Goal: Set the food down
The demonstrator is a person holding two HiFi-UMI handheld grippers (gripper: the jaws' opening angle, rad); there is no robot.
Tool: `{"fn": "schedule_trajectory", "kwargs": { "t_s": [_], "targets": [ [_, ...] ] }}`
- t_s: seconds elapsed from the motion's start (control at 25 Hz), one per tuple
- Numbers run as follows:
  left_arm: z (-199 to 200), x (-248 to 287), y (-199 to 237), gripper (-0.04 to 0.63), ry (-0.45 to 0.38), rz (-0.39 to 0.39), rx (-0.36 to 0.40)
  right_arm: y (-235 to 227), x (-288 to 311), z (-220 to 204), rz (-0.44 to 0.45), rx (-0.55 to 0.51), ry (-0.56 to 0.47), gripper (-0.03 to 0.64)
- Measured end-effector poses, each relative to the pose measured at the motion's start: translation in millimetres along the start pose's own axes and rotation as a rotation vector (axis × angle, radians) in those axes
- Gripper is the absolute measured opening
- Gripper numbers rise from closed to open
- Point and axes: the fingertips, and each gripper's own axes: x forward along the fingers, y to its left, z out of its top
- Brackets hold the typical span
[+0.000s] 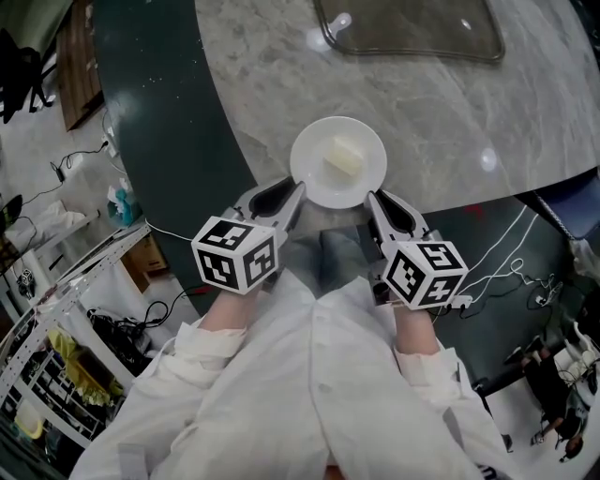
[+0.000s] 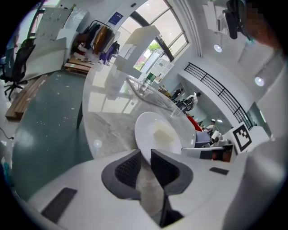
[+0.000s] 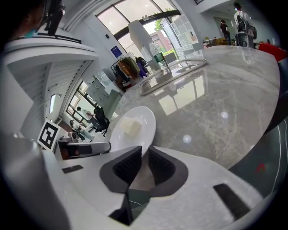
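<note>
Your left gripper (image 2: 145, 155): jaws drawn in to a narrow gap, with the near-left rim of the white plate (image 2: 148, 128) pinched between the ribbed pads. Your right gripper (image 3: 145, 150): likewise narrow, clamped on the plate's near-right rim.

Task item: the food (image 1: 343, 157), one pale squarish block, lies near the middle of the plate. What kind of food it is cannot be told.

Hard to make out:
- The plate sits at the near edge of the grey stone table (image 1: 450, 103). No view settles whether its base rests on the stone or hangs just above it.
- In both gripper views, the gripper's own body covers the part of the rim behind the pads.
- From the head view, your hands are hidden under the two marker cubes (image 1: 236, 253). Only wrists and white sleeves (image 1: 225, 352) show.
- A clear tray (image 1: 408, 28) on the far side of the table is cut off by the top of the frame.

Pose: both grippers slant forward and down. They close in on the plate from either side of its near edge, and your forearms run roughly parallel behind them.
</note>
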Motion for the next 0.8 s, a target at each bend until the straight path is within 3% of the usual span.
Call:
{"fn": "schedule_trajectory", "kwargs": {
  "t_s": [0.44, 0.8],
  "targets": [
    [14, -3, -15, 0.075, -0.032, -0.023, 0.028, 0, -13, 16, 0.015, 0.018, -0.051, 0.041],
    [50, -19, -43, 0.075, -0.090, -0.082, 0.119, 12, -42, 49, 0.014, -0.011, -0.157, 0.041]
  ]
}}
